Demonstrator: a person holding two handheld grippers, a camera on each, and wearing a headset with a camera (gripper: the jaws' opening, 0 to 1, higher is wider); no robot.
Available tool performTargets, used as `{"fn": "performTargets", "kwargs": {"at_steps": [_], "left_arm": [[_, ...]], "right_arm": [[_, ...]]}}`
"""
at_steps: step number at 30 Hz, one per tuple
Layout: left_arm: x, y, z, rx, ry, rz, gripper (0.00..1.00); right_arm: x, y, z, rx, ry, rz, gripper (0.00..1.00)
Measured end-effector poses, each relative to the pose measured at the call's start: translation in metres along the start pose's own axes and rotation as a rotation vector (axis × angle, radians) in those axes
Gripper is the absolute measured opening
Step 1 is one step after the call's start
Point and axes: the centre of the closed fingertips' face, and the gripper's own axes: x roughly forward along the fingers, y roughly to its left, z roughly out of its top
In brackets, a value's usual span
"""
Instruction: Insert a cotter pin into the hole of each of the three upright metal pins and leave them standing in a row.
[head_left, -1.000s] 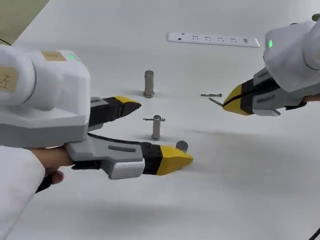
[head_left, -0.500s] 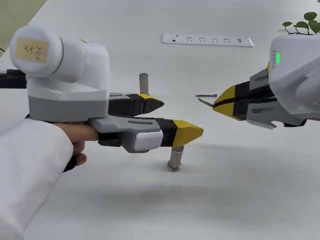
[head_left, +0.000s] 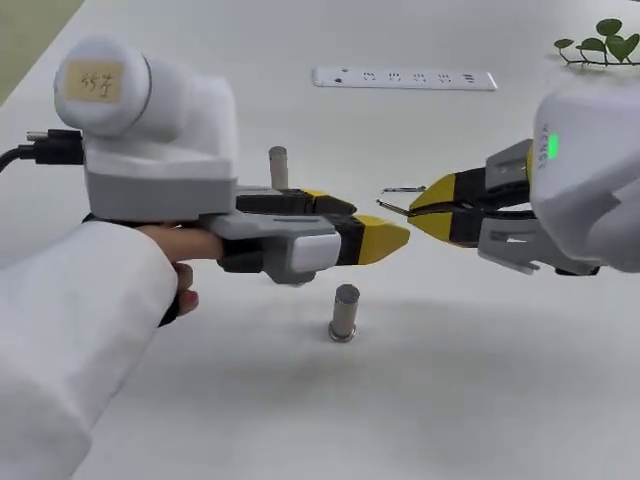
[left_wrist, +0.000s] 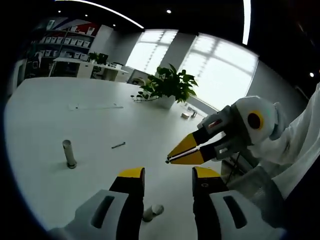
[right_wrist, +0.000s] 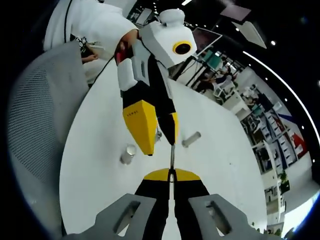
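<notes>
Facing each other above the white counter (head_left: 500, 380), the two claws meet tip to tip at the middle of the head view. The left claw (head_left: 378, 222) reaches in from 9 o'clock, held by a hand in a white sleeve (head_left: 70, 330). Its jaws stand part open, and its own view (left_wrist: 168, 175) shows a clear gap between the yellow tips with nothing gripped. The right claw (head_left: 418, 210) comes in from 3 o'clock with its jaws pressed together on a thin cotter pin (head_left: 395, 207). The cotter pin juts out toward the left claw's tips and ends just short of them. In the right gripper view the claw (right_wrist: 170, 175) is closed, and the cotter pin (right_wrist: 171, 157) runs straight ahead to 12 o'clock, toward the left claw's jaws.

The near metal pin (head_left: 344, 313) stands upright on the counter at 6 o'clock from the left claw's tips, apart from both claws. The far metal pin (head_left: 278, 168) stands upright at 11 o'clock from those tips, partly hidden behind the left claw. A loose cotter pin (head_left: 400, 189) lies flat on the counter just behind the held one. A power strip (head_left: 403, 78) lies at 12 o'clock near the far edge, and a plant (head_left: 600, 40) sits at 2 o'clock.
</notes>
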Motion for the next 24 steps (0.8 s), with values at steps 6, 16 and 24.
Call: {"fn": "performTargets", "kwargs": {"at_steps": [6, 16, 24], "left_arm": [[0.003, -0.002, 0.001, -0.020, -0.006, -0.017, 0.27], [0.007, -0.007, 0.004, -0.049, -0.016, -0.046, 0.13], [0.008, -0.008, 0.003, -0.053, -0.015, -0.049, 0.10]], "right_arm": [[-0.001, 0.000, 0.003, 0.002, -0.007, -0.006, 0.00], [0.000, 0.002, 0.007, -0.027, -0.011, -0.011, 0.00], [0.002, 0.003, 0.010, -0.024, -0.021, -0.014, 0.00]]}}
